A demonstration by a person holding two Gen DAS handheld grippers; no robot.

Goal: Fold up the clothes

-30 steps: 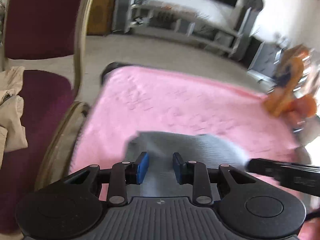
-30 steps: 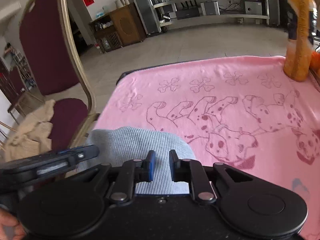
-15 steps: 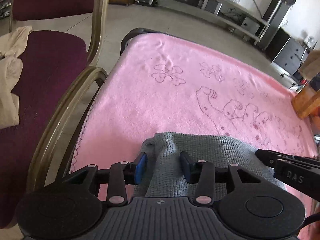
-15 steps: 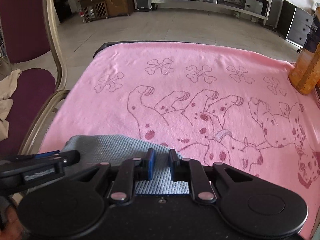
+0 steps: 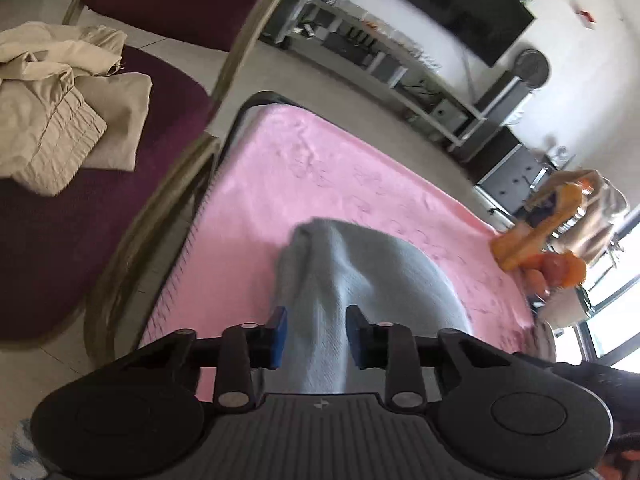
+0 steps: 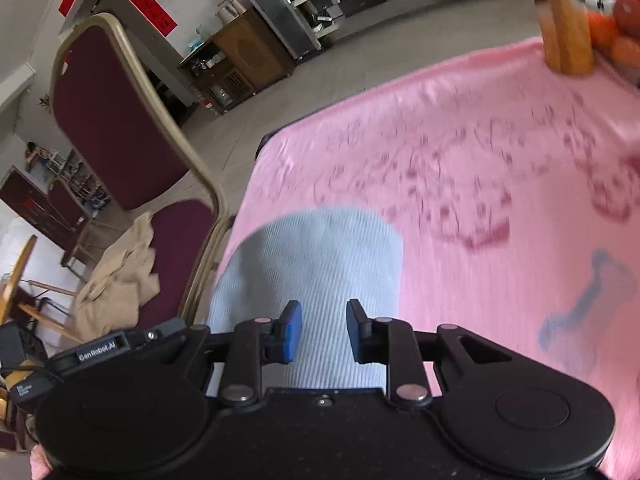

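Lifting the cloth [image 5: 360,276] above the surface [image 5: 248,200], I have both tongs [image 5: 315,334] [image 6: 323,330] parted around it; grasp unclear.

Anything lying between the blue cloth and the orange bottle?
Nothing: only bare pink blanket separates the blue cloth from the orange bottle, clearest in the right wrist view.

Bright daylight throughout, strongest from the window [image 5: 616,292] at 3 o'clock in the left wrist view, blown out to white glare. Soft, weak shadows on the pink blanket [image 5: 280,184]. Heavy motion blur across the blanket print [image 6: 460,168] and the orange bottle [image 6: 566,20] at 1 o'clock. Strong fisheye bending at all edges, dark vignetted corners. Sharp only near 6 o'clock.
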